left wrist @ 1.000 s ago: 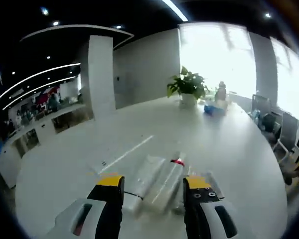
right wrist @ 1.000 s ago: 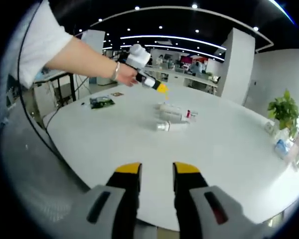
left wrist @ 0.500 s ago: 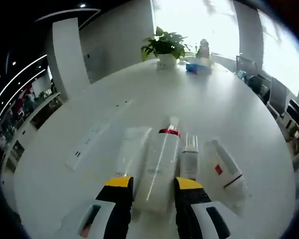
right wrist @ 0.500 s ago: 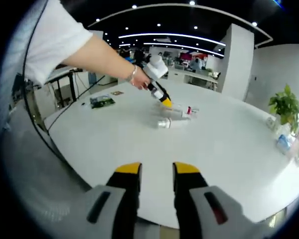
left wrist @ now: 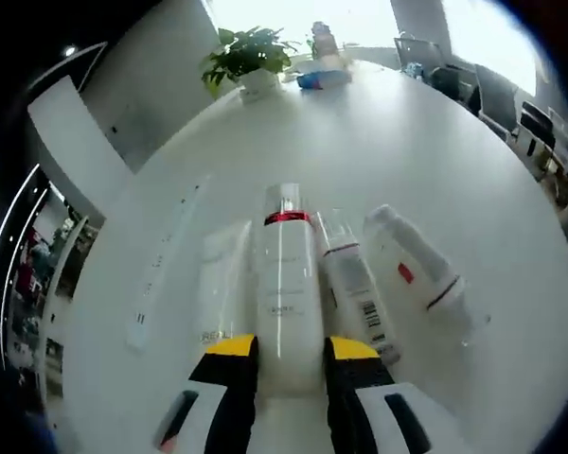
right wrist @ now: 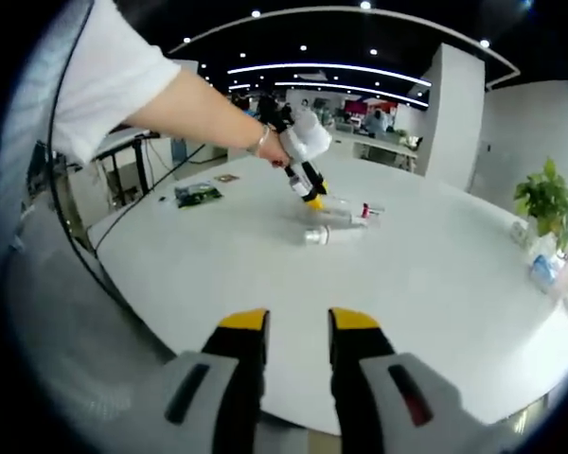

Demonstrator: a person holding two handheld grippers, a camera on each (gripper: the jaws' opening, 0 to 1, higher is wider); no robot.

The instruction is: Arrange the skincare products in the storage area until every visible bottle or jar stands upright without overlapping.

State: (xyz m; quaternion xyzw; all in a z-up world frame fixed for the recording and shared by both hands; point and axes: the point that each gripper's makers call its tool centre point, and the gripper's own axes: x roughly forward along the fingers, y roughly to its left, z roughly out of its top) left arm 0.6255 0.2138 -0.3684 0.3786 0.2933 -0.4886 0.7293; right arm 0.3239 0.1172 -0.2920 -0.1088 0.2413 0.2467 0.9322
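Left gripper: jaws either side of the red-banded bottle's base; contact cannot be told.
Bottles: four lying flat on white table, side by side.
Right gripper: jaws apart, holding nothing, bottles at 12 o'clock, well apart.

White table, pale bottles with red bands, yellow-tipped black left claw.

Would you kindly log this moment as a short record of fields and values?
surface: white table
products: four lying side by side, none upright
centre bottle: red-banded bottle, base between the left claw jaws
left claw: open, straddling that bottle
right claw: right claw, open, holding nothing, away from the products
background: potted plant
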